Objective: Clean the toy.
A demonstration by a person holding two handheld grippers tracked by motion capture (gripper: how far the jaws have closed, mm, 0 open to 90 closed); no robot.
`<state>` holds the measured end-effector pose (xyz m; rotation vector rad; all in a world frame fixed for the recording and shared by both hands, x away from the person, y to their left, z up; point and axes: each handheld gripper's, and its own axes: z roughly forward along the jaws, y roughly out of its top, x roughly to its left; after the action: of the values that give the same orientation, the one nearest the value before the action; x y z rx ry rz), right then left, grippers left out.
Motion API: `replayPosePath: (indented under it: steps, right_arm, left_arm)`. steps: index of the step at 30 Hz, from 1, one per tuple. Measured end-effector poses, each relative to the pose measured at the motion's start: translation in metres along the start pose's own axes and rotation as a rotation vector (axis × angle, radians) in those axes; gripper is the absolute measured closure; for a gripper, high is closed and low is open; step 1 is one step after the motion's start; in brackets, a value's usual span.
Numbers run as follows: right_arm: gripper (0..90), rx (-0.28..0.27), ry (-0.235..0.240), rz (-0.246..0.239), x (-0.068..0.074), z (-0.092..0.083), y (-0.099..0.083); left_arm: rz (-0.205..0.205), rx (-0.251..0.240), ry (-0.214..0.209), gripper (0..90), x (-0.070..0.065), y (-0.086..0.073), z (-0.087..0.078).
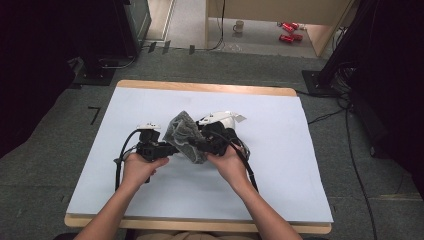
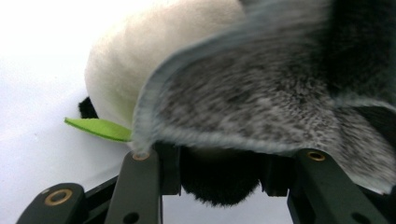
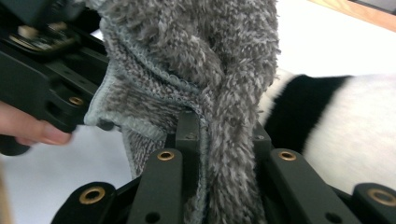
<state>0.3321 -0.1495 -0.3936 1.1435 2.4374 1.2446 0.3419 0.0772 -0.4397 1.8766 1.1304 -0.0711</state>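
- High view: you hold the grey fleecy cloth (image 1: 186,135) up between your two grippers near the middle of the white-covered table (image 1: 280,165), with the black-and-white plush toy (image 1: 220,121) lying just behind it.
- Your left gripper (image 1: 167,148) has its jaws drawn in on the cloth's hemmed edge; in the left gripper view the grey cloth (image 2: 261,107) drapes across both jaws, and a dark furry part of the plush toy (image 2: 140,70) sits between them too, so I cannot tell whether that part is also caught.
- Your right gripper (image 1: 202,144) is clamped tight on a bunched fold; in the right gripper view the cloth (image 3: 219,84) runs straight up from between the jaws, with the plush toy (image 3: 345,121) just beside it.
- Gripping two separate spots seems meant to let you spread or pull the cloth over the toy.
- The toy's green leaf (image 2: 95,128) pokes out beside the left jaw; mind it does not snag.
- There is open sheet on all sides of your hands, widest to the right and towards you; the table's edges are well apart from the work.
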Motion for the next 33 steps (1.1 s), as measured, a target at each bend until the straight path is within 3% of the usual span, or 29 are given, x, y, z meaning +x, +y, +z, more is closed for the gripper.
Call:
replayPosePath:
  steps: [4,8,12,24,28,33]
  right_arm:
    - [75.3,0.006,-0.071,-0.035,-0.007,-0.005,0.000]
    - [76.0,0.018,-0.071,-0.018,-0.015,-0.014,-0.001]
    - [76.2,0.010,-0.080,-0.014,-0.021,-0.023,0.000]
    - [76.0,-0.049,-0.127,0.083,-0.053,-0.058,-0.003]
    - [75.9,-0.063,-0.152,0.120,-0.064,-0.065,-0.011]
    - [75.8,-0.067,-0.172,0.164,-0.077,-0.070,-0.021]
  left_arm:
    - [-0.021,-0.013,-0.018,59.4,0.006,0.002,-0.001]
    - [0.015,-0.006,-0.005,59.7,0.005,0.003,-0.001]
    - [0.000,-0.008,-0.017,59.6,0.009,0.005,-0.002]
    - [0.030,-0.024,-0.008,59.4,0.012,0.009,-0.001]
    - [0.025,-0.021,-0.032,59.0,0.015,0.010,0.000]
    - [0.028,-0.022,-0.032,58.9,0.015,0.012,0.001]
